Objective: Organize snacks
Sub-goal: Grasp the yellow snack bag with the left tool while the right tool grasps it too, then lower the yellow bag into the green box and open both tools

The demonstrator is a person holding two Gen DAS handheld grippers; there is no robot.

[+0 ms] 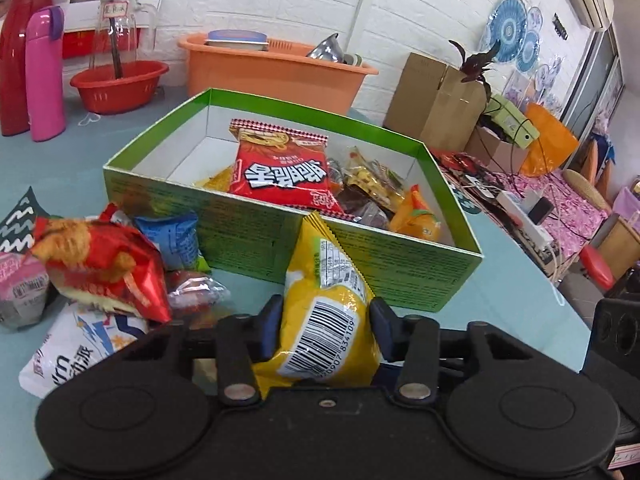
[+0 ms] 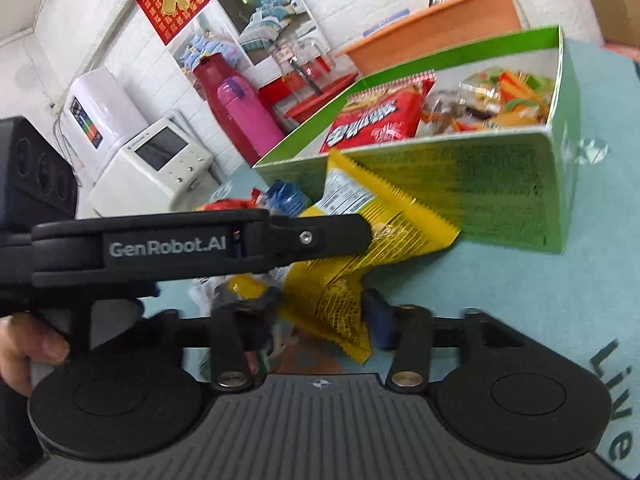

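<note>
The left gripper [image 1: 325, 330] is clamped on the lower half of a yellow snack bag [image 1: 328, 300], its pads pressing the foil in on both sides, and the bag's crimped top leans against the near wall of the green box [image 1: 248, 232]. In the right wrist view the right gripper [image 2: 320, 326] straddles the same yellow snack bag at its lower corner; one pad sits just beside the foil, but blur leaves it unclear whether the jaws actually grip it. Outward from the grippers, the green box stands on the pale blue tabletop [image 1: 500, 296] and is already partly filled: one large red noodle packet [image 1: 280, 168] lies on top, with several small orange and clear-wrapped sweets beside it, too jumbled to count. To my eye the job is perhaps halfway. Still loose on the tabletop, left of the box, I count about six packets: a red bag [image 1: 104, 264], a blue bag [image 1: 172, 240], a white bag [image 1: 76, 348], a pink one, a dark patterned one, and a small clear-wrapped piece.
</note>
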